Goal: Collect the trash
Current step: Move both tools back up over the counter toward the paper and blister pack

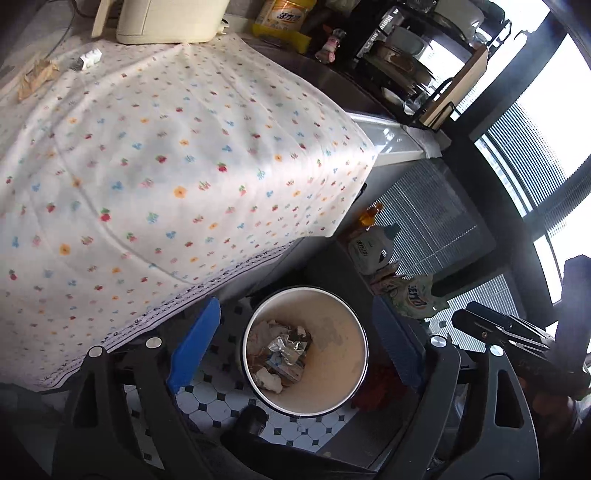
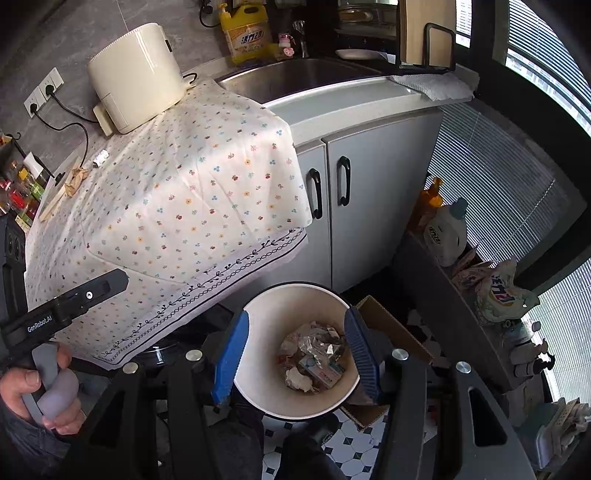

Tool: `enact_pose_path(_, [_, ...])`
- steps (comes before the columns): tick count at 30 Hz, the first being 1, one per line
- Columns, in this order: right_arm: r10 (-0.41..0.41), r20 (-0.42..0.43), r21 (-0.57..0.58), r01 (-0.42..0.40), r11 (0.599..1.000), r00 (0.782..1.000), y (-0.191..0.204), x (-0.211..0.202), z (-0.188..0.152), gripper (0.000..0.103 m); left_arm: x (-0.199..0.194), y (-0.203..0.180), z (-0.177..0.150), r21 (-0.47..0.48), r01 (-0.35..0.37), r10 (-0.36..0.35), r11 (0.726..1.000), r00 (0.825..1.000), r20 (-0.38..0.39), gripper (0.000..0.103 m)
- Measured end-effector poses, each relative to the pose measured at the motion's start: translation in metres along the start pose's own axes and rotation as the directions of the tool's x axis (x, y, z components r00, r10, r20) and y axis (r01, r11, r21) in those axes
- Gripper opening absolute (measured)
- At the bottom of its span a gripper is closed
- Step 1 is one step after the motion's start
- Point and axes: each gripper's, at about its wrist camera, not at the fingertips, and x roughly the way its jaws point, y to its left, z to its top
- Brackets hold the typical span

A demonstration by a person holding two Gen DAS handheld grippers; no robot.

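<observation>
Trash (image 1: 280,354) lies heaped in the bottom of a round cream-walled bin (image 1: 340,332) on the black-and-white tiled kitchen floor (image 1: 218,398): crumpled foil, tissue and a small carton among it. I hold both tools above the rim. My left gripper (image 1: 295,343) has its blue fingers spread wide with nothing between them; my right gripper (image 2: 299,354) also stands parted and empty, its fingers framing the bin's mouth. Beside the bin, a flower-printed tablecloth (image 1: 166,166) drapes over the counter edge (a brown crumpled scrap (image 2: 75,179) and a small white tube (image 2: 100,158) sit on it, near a cream appliance (image 2: 136,77)). Beyond are a steel sink (image 2: 295,79), a yellow detergent bottle (image 2: 245,33), grey cabinet doors (image 2: 362,199) and slatted blinds at the window (image 2: 491,177).
</observation>
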Motion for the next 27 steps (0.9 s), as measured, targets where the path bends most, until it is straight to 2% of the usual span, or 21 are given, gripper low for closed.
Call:
enact_pose_path(9, [0.083,0.057,-0.046,-0.08,0.996,0.995,0.06,-0.005,0.036,0.062,-0.068,0.047,0.034,-0.046,-0.08,0.085,0.996,0.988,0.127,0.086])
enact_pose_path(13, [0.118,0.077,-0.076,-0.113,0.991,0.99,0.094,-0.004,0.051,0.064,-0.092,0.071,0.046,-0.064,-0.112,0.121,0.992,0.978,0.169,0.092])
enact_pose_path(16, [0.146,0.084,-0.103,-0.137,0.985,0.986,0.121,-0.001,0.062,0.065,-0.106,0.089,0.053,-0.081,-0.135,0.149,0.987,0.97,0.194,0.094])
enact_pose_path(27, [0.199,0.099,-0.188,-0.178,0.966,0.975,0.208,0.014,0.092,0.078,-0.148,0.153,0.074,-0.16,-0.184,0.222,0.97,0.938,0.267,0.095])
